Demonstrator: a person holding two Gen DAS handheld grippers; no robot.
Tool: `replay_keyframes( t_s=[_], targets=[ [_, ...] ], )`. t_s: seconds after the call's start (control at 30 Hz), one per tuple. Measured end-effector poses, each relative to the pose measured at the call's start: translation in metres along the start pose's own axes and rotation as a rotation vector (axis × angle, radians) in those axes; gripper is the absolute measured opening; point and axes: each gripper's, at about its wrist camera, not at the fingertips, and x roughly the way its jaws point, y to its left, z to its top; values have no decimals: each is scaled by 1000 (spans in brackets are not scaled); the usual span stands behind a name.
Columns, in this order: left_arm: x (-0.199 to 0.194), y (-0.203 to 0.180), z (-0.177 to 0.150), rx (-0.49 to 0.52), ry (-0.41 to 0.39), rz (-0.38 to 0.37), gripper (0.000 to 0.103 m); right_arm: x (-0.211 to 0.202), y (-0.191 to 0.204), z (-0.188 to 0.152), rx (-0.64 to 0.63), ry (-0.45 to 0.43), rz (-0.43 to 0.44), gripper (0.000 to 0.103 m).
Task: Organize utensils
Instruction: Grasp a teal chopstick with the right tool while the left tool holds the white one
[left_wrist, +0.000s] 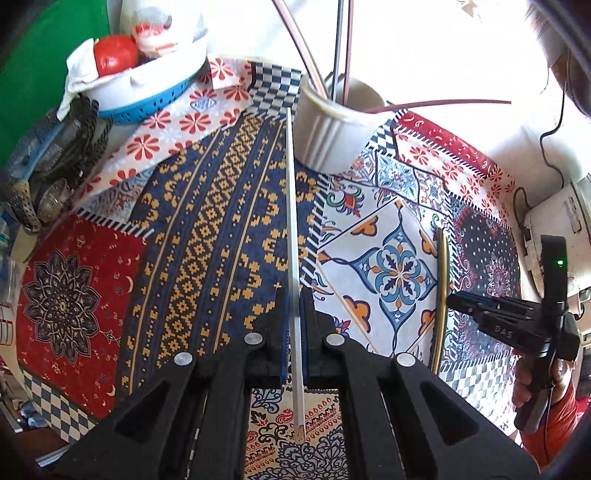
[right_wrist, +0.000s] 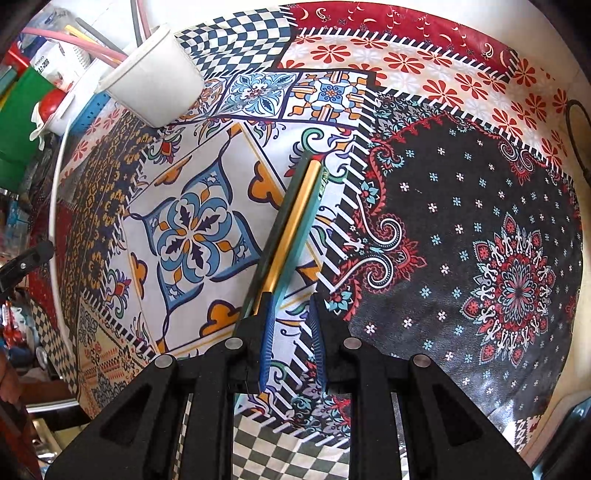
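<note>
My left gripper (left_wrist: 293, 314) is shut on a thin white straw (left_wrist: 291, 221) and holds it above the patterned tablecloth (left_wrist: 207, 229); its far tip points at a white ribbed cup (left_wrist: 332, 129). The cup stands at the back with several straws in it. In the right wrist view, my right gripper (right_wrist: 291, 299) is open, low over the cloth. A bundle of green, gold and teal straws (right_wrist: 295, 221) lies on the cloth, its near end under the left finger (right_wrist: 267, 332). Only cloth shows in the gap between the fingers. The cup (right_wrist: 151, 85) is at the upper left.
A blue colander (left_wrist: 147, 107) holding a white bowl and something red sits at the back left beside dark clutter (left_wrist: 62, 155). A white appliance (left_wrist: 554, 229) with cables stands on the right. A hand in a red sleeve (left_wrist: 554, 417) holds the right gripper.
</note>
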Motion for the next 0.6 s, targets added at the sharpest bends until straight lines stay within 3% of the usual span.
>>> replay_keyframes(
  t_s=[0.27, 0.3, 0.37, 0.6],
  targets=[
    [-14, -1, 25, -8, -77, -8, 3, 2, 12, 10, -19, -41, -68, 15],
    [-18, -2, 26, -6, -86, -8, 3, 4, 12, 11, -21, -32, -90, 9],
    [-20, -4, 30, -3, -101, -11, 3, 7, 15, 11, -36, -52, -112, 7],
    [-32, -11, 40, 7, -148, -22, 3, 14, 18, 25, -47, -55, -87, 6]
  ],
)
